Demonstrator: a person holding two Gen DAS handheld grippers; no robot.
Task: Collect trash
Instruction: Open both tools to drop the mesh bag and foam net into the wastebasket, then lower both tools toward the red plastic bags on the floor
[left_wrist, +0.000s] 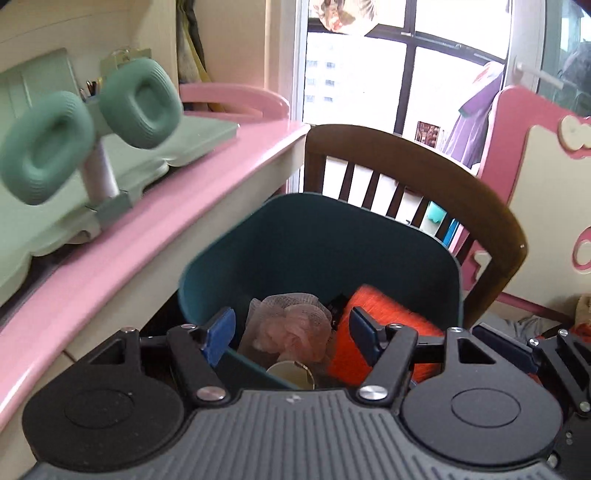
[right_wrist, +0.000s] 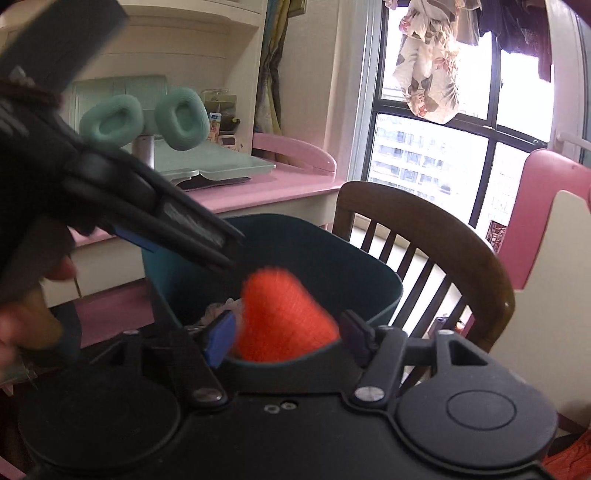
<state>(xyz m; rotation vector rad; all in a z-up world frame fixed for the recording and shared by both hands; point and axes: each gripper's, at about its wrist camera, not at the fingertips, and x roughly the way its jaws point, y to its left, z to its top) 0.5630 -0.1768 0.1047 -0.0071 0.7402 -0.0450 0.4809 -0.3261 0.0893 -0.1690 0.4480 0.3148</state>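
Bedroom, pink tabletop (left_wrist: 155, 221) upper left. Teal bin (left_wrist: 317, 243) at centre holds orange net (left_wrist: 384, 325) and pink mesh wad (left_wrist: 291, 325). 2 units: left hand-held gripper (left_wrist: 293, 332) and right hand-held gripper (right_wrist: 288, 334), both parted, empty. Advice: withdraw upward, clear of rim.

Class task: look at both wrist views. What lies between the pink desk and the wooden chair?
The teal bin stands between the pink desk and the wooden chair; both views show it.

green headphones (left_wrist: 88, 125), pink desk (left_wrist: 155, 236), wooden chair (left_wrist: 424, 162)
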